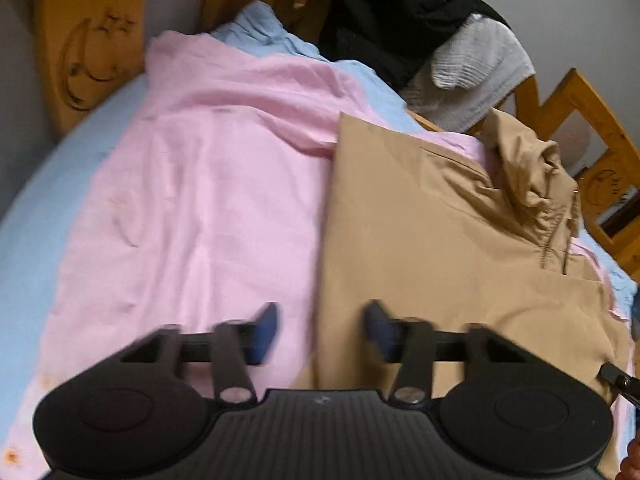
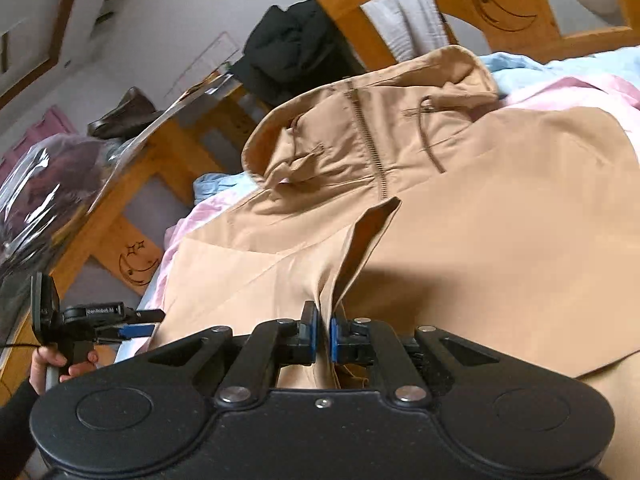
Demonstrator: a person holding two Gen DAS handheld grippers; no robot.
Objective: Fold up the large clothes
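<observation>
A tan hooded jacket (image 1: 420,216) lies on a pink sheet (image 1: 192,184) on the bed, its hood bunched at the far right. My left gripper (image 1: 320,332) is open and empty, hovering over the jacket's left edge where it meets the sheet. In the right wrist view the jacket (image 2: 500,216) fills the middle, with its zip and drawcord at the hood. My right gripper (image 2: 323,338) is shut on a pinched fold of the jacket's fabric and lifts it into a ridge. The left gripper (image 2: 136,330) shows at the far left, held by a hand.
A light blue sheet (image 1: 36,216) covers the mattress under the pink one. A wooden bed frame (image 1: 592,120) with moon carvings runs behind. Black clothing (image 1: 392,12) and a white textured cloth (image 1: 476,64) hang over it. A plastic-wrapped bundle (image 2: 48,184) sits at left.
</observation>
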